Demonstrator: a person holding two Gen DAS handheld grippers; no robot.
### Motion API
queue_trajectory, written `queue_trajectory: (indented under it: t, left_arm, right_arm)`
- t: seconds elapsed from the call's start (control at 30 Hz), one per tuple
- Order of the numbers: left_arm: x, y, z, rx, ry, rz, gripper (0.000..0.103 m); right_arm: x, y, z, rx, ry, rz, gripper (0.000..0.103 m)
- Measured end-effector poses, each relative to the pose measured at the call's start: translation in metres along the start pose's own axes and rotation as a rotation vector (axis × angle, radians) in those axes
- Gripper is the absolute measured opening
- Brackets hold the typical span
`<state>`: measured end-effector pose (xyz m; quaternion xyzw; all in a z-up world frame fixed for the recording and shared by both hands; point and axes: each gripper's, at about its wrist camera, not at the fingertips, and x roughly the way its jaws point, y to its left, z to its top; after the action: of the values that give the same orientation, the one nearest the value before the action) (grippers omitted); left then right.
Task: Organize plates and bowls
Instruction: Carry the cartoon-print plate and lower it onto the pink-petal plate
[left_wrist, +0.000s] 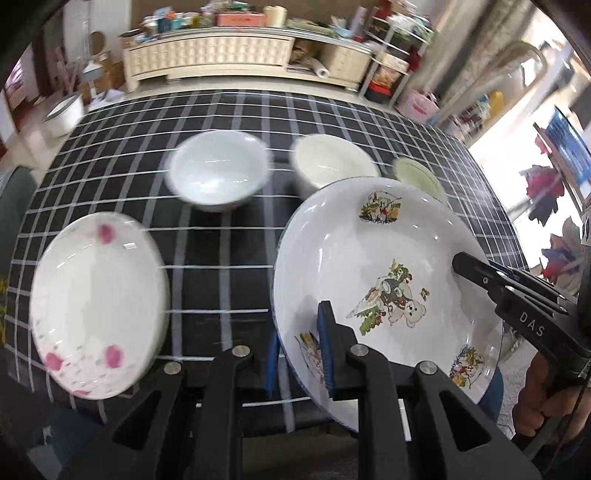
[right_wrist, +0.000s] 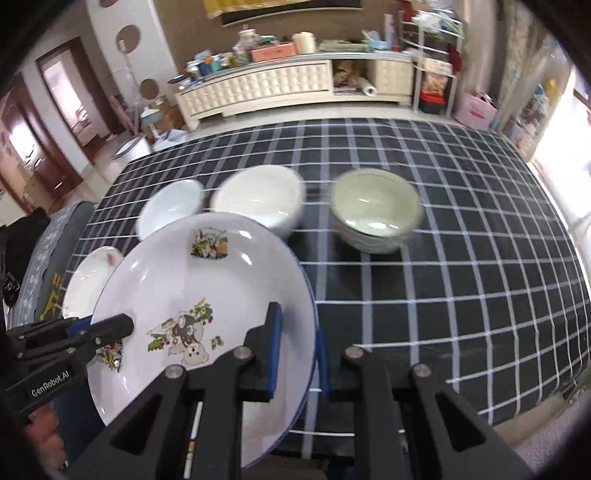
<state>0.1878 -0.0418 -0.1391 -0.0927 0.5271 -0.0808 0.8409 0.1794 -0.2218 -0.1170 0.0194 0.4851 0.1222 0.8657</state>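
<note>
1. The cartoon plate (left_wrist: 384, 280) is off the counter (right_wrist: 461, 295), tilted, with both grippers on its rim.
2. The left gripper (left_wrist: 299, 354) has its fingers nearly closed, pinching the near-left rim; the right gripper (right_wrist: 299, 354) clamps the opposite rim the same way.
3. The white bowl (left_wrist: 218, 170), cream bowl (right_wrist: 258, 197) and green bowl (right_wrist: 375, 210) stand empty in a row.
4. The pink-flowered plate (left_wrist: 98, 306) lies empty at the left.
5. Standing crockery is blurred; the cartoon plate hides part of the bowls.
</note>
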Motion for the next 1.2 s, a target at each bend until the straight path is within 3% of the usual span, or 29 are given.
queue_trajectory:
  t: [0.6, 1.2]
  left_arm:
    - [-0.032, 0.154, -0.040, -0.226, 0.006, 0.115, 0.017]
    - [-0.028, 0.219, -0.048, -0.343, 0.027, 0.141, 0.017]
  right_arm:
    - [0.063, 0.142, 0.001, -0.196, 0.095, 0.117, 0.019]
    - [0.104, 0.202, 0.010, -0.286, 0.157, 0.138, 0.019]
